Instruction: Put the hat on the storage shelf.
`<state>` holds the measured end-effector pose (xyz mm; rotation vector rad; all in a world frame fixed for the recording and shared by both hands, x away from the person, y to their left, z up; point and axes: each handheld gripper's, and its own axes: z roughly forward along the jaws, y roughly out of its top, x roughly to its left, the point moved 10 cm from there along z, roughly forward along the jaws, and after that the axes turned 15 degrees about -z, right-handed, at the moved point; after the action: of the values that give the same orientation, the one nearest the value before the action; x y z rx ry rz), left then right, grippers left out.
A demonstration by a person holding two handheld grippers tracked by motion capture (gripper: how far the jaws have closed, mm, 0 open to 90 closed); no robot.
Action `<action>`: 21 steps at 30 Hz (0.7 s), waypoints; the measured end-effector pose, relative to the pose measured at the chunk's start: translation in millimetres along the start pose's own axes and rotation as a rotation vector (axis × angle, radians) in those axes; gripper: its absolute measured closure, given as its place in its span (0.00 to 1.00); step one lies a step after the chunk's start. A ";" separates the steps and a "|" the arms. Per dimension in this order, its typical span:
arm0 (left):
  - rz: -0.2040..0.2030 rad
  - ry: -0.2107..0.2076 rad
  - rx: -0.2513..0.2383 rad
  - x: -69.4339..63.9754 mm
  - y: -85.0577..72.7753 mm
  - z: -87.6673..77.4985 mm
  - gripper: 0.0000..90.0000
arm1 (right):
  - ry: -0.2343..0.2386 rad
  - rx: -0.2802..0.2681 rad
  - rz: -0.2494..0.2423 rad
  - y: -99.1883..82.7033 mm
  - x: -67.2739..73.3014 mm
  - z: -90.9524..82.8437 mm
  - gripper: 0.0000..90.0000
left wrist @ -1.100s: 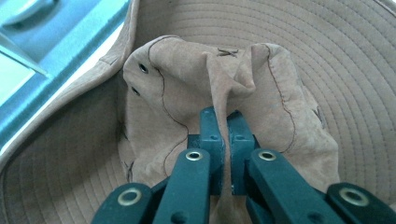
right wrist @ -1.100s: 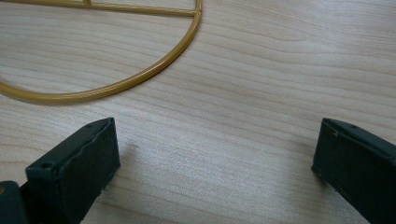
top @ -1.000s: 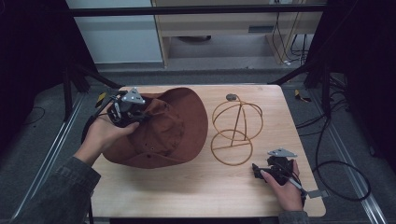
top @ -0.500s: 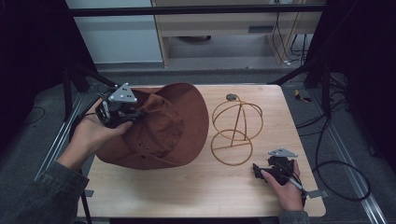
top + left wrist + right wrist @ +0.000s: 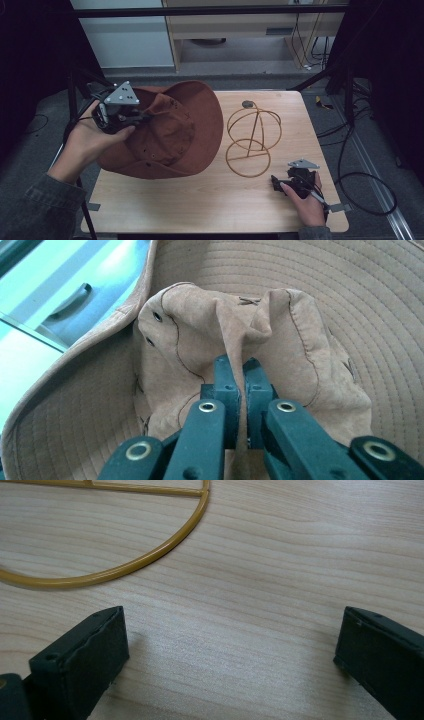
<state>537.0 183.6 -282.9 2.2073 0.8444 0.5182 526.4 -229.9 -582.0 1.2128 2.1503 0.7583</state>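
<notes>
Fingers (image 5: 227, 385) pinch creased crown of brown hat (image 5: 185, 130).

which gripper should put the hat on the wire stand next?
Left, probably. The left gripper is already shut on a fold of the brown hat, beside the gold wire stand. The right gripper is open and holds nothing, resting on the table near the stand's base ring.
</notes>
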 end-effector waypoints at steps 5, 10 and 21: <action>0.013 0.000 -0.028 -3.5 11.6 -13.6 0.98 | 0.001 0.001 0.005 -0.1 0.4 -0.2 0.01; 0.038 0.000 -0.039 -10.3 21.8 -21.4 0.98 | -0.004 0.001 0.000 -0.3 -0.5 0.0 0.01; 0.071 -0.011 -0.069 -22.8 48.7 -29.7 0.98 | -0.003 0.003 0.003 -0.4 -0.1 0.0 0.01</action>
<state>524.1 155.6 -229.8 2.1811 0.7335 0.5606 526.2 -230.2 -582.2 1.2186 2.1482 0.7543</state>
